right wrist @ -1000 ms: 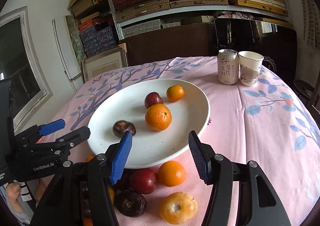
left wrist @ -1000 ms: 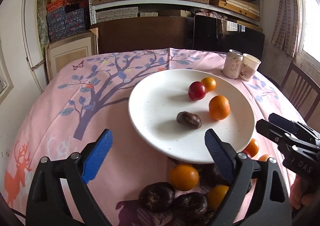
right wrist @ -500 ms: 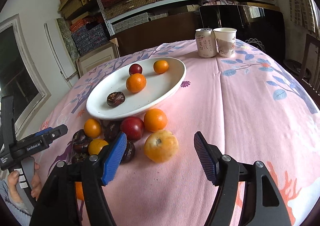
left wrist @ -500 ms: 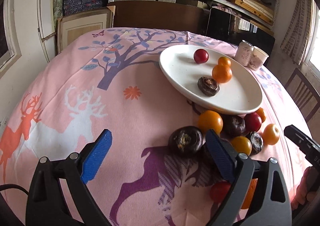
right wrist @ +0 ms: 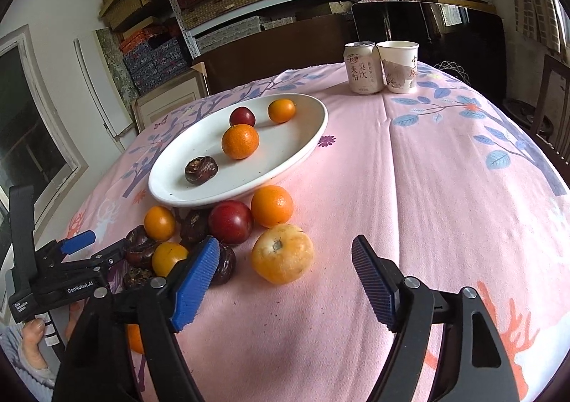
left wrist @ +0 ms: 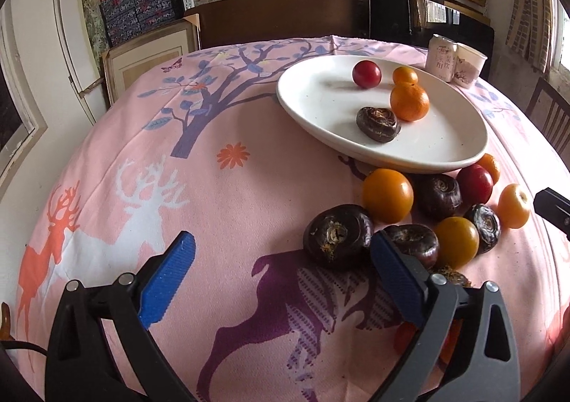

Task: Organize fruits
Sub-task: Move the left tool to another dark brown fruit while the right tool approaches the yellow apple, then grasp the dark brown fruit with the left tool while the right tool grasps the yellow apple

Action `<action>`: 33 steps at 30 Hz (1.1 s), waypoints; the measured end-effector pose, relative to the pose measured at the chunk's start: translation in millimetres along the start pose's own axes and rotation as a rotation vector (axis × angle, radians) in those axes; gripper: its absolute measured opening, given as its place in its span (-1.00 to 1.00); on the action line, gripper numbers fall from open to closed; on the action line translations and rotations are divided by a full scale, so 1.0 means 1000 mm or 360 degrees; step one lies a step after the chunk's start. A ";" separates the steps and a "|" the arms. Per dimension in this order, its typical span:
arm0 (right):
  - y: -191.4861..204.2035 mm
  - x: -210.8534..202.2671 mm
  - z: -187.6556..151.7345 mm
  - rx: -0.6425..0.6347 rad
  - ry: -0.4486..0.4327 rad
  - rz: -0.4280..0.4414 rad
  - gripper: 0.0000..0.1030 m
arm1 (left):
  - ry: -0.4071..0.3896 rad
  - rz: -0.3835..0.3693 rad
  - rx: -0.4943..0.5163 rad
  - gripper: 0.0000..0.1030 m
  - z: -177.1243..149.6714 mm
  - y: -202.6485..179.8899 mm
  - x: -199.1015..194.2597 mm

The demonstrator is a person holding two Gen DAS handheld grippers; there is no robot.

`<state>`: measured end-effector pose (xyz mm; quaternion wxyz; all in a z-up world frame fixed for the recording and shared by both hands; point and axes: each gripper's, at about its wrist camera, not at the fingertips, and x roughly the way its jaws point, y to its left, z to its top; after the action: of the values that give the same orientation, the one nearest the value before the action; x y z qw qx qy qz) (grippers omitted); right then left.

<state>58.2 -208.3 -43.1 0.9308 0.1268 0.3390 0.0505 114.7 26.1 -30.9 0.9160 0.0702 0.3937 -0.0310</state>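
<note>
A white plate (left wrist: 310, 106) (right wrist: 285, 152) holds a red plum (left wrist: 367, 73), two oranges and a dark water chestnut (left wrist: 378, 124). Loose fruit lies in a pile in front of it. My left gripper (left wrist: 281, 238) is low over the pink cloth with its jaws opening. A dark water chestnut (left wrist: 338, 236) lies just ahead of its right finger, and nothing is gripped. My right gripper (right wrist: 285, 241) is also opening. A yellow-orange fruit (right wrist: 282, 254) sits between its fingertips, and the pads are clear of it. The left gripper (right wrist: 103, 243) also shows at the left of the right wrist view.
A drink can (right wrist: 363, 68) and a paper cup (right wrist: 399, 67) stand at the far edge of the round table. A wooden chair (left wrist: 548, 117) is at the right. Shelves of boxes fill the back wall. The pink cloth (right wrist: 445, 188) right of the plate is bare.
Both grippers have drawn back from the plate and sunk toward the loose fruit in front of it. The right jaws have spread clearly wider; the left jaws only slightly.
</note>
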 end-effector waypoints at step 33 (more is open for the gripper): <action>0.007 0.021 -0.005 -0.0085 0.0165 -0.0006 0.37 | 0.0140 -0.0159 -0.0014 0.25 -0.001 0.007 0.022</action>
<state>70.7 -196.4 -57.7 0.9151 0.0985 0.3856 0.0642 130.5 33.2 -46.8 0.8954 0.0479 0.4367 -0.0717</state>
